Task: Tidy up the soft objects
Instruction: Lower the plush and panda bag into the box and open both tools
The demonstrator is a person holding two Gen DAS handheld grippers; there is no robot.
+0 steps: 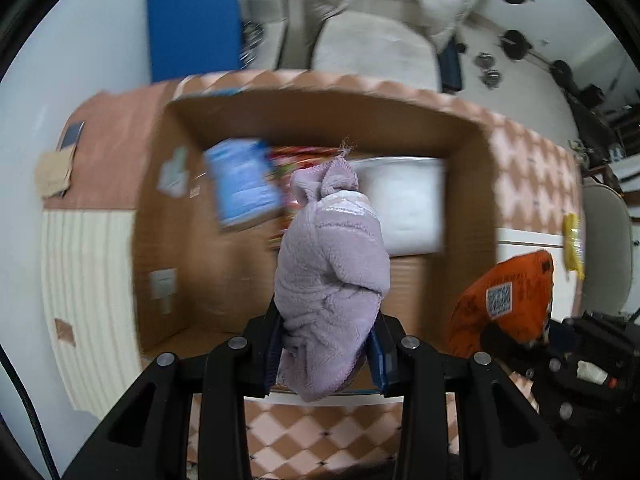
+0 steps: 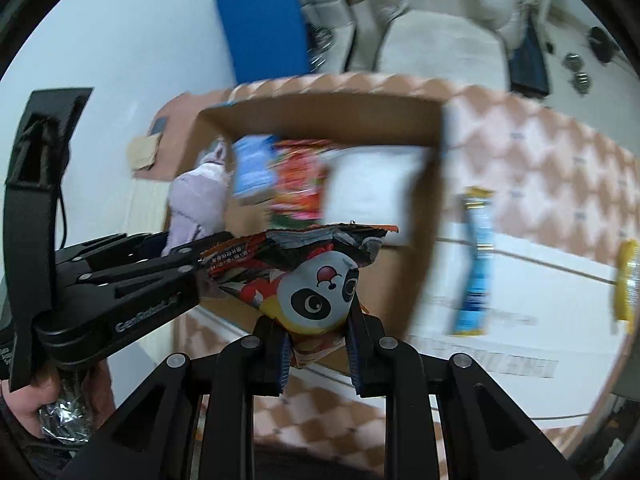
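My left gripper [image 1: 328,354] is shut on a lilac towel [image 1: 332,276] and holds it over the near part of the open cardboard box [image 1: 316,112]. My right gripper [image 2: 318,350] is shut on an orange snack bag with a panda face [image 2: 312,280], held just before the box's near wall. The box [image 2: 320,108] holds a blue packet [image 1: 244,184], a red patterned packet [image 2: 298,184] and a white bag [image 1: 404,200]. The left gripper with the towel [image 2: 196,204] shows at the left in the right wrist view.
The box sits on a checkered pink cloth [image 1: 328,436]. A blue-and-yellow sachet [image 2: 474,264] and a yellow packet [image 2: 624,280] lie right of the box. A phone [image 1: 72,134] and brown paper [image 1: 54,174] lie at the far left. A sofa [image 1: 372,48] stands behind.
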